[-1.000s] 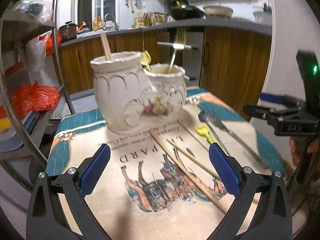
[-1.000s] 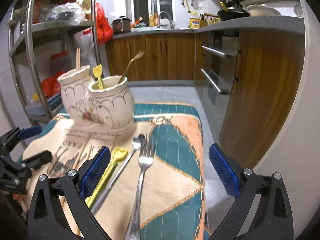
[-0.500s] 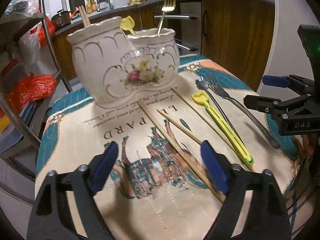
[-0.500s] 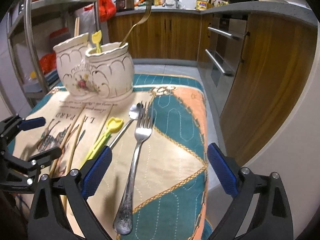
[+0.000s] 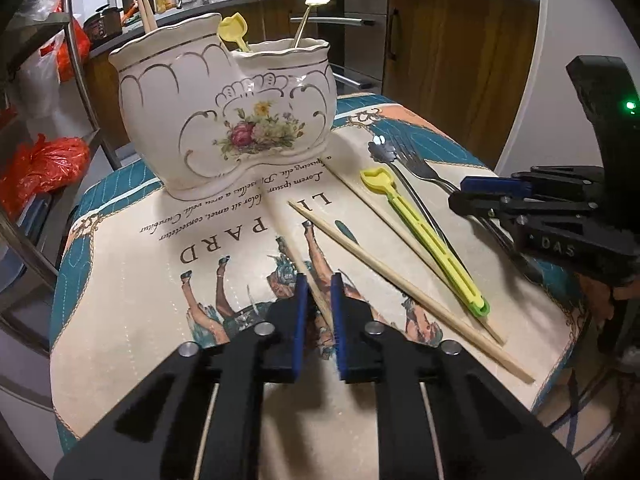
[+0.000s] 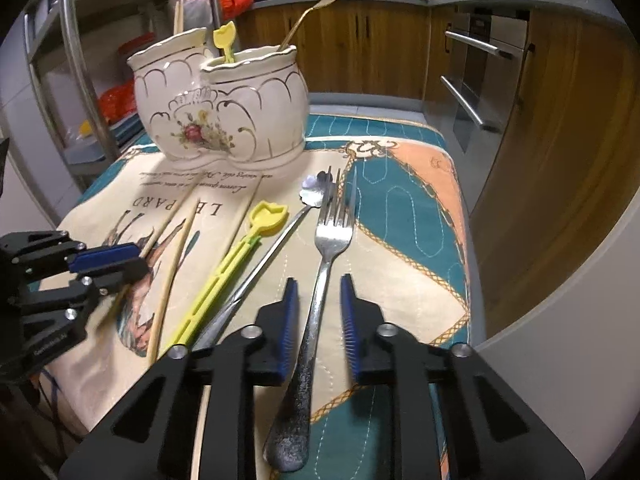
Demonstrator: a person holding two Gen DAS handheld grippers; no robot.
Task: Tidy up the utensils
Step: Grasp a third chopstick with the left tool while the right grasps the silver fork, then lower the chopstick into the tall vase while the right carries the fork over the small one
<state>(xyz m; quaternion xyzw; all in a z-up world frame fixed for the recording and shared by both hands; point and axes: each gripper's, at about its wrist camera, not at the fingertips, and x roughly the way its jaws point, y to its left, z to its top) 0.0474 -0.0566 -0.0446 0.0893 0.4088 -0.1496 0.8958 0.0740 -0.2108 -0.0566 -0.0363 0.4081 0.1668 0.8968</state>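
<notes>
Two grippers closing in: left gripper (image 5: 318, 300) pinches a chopstick (image 5: 288, 236), right gripper (image 6: 318, 308) straddles the fork (image 6: 320, 280), pads not touching.

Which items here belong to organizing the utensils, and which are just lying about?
Part of the job: ceramic holder, loose chopsticks, yellow pick, flower-headed spoon, silver fork.
Just lying about: red bags, metal rack, oven.

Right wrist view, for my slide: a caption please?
Right gripper closing around silver fork beside floral ceramic holder.
</notes>
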